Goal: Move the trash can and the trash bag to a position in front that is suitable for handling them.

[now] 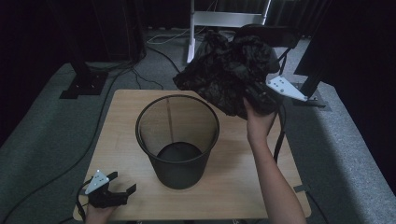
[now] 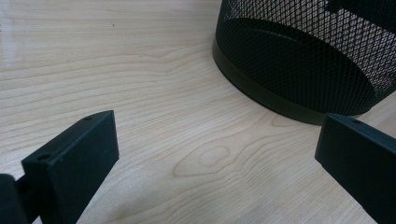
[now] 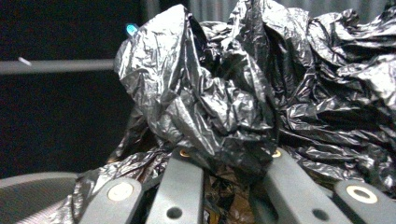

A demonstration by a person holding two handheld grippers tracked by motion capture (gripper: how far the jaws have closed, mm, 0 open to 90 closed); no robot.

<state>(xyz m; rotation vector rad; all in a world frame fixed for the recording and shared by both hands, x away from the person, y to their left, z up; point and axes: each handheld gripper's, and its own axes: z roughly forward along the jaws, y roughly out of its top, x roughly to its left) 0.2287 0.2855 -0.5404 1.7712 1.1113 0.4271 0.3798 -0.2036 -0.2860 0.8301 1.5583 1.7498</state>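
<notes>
Overhead, a person worked at a small wooden table (image 1: 243,186) with a handheld gripper in each hand. The right gripper (image 1: 258,98) was held high above the table's far right part, its jaws clamped on a crumpled black plastic bag (image 1: 224,74). In the right gripper view, the bag (image 3: 224,107) bunched up ahead of the two jaws, with folds pinched tight between them. The bag hung in the air, just beyond and to the right of the mesh wastebasket (image 1: 177,140), which stood upright and empty near the middle of the table. The bag was probably lifted that high so its loose folds would clear the rim before being lowered into the open mouth as a liner.

The left gripper (image 1: 122,191) waited low at the near left corner of the table, jaws spread apart and holding nothing. In the left gripper view, bare wood lay between its jaws, and the basket's base (image 2: 289,84) sat ahead and to the right, near but not touching. It seemed parked there, ready to steady the basket.

Open tabletop lay on every side of the basket. The near left table edge ran just beside the left gripper, so there was little room to pull back. Above the basket's mouth, nothing blocked the way down.
</notes>
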